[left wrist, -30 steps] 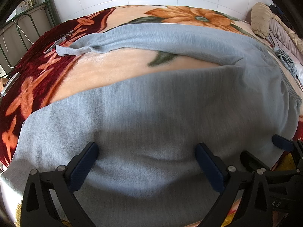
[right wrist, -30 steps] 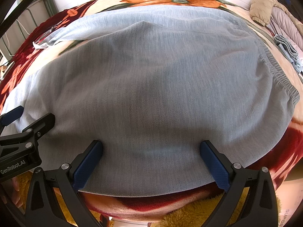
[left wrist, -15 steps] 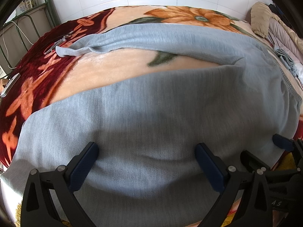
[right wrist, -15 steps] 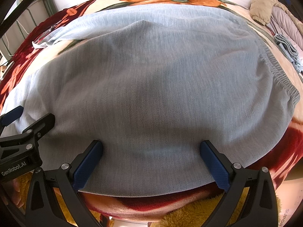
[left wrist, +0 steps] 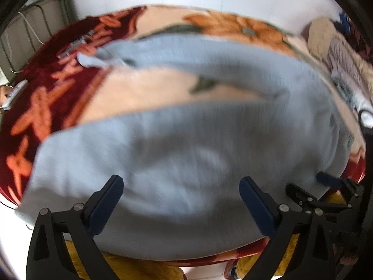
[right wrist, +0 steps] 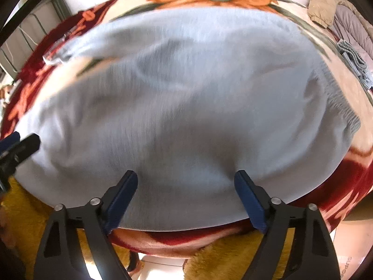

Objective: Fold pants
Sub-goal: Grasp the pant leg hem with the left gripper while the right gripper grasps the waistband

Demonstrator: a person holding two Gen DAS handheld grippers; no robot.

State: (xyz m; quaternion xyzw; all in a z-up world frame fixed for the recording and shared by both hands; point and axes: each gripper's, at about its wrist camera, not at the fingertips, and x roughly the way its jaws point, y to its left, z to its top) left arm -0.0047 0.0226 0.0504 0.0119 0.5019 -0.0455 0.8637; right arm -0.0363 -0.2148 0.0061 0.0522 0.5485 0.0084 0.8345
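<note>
Grey sweatpants (left wrist: 186, 140) lie spread on a floral blanket (left wrist: 46, 107), legs apart, the far leg (left wrist: 186, 49) reaching left. The elastic waistband (right wrist: 340, 109) is at the right. My left gripper (left wrist: 180, 200) is open, its blue pads either side of the near leg's lower edge. My right gripper (right wrist: 185, 193) is open over the hip area near the bed's front edge; it also shows in the left wrist view (left wrist: 326, 186). The left gripper's fingers (right wrist: 16, 144) show at the left edge of the right wrist view. Both views are motion-blurred.
A pile of beige and pink clothes (right wrist: 335, 11) and a small grey knit item (right wrist: 352, 56) lie at the right. A metal rack (left wrist: 30, 23) stands at the far left by the white tiled wall. A yellow fluffy rug (right wrist: 233, 256) lies below the bed edge.
Both grippers have pulled back and risen a little, so more of the bed's front edge and floor shows. The right gripper's jaws have narrowed slightly. The pants lie as before.
</note>
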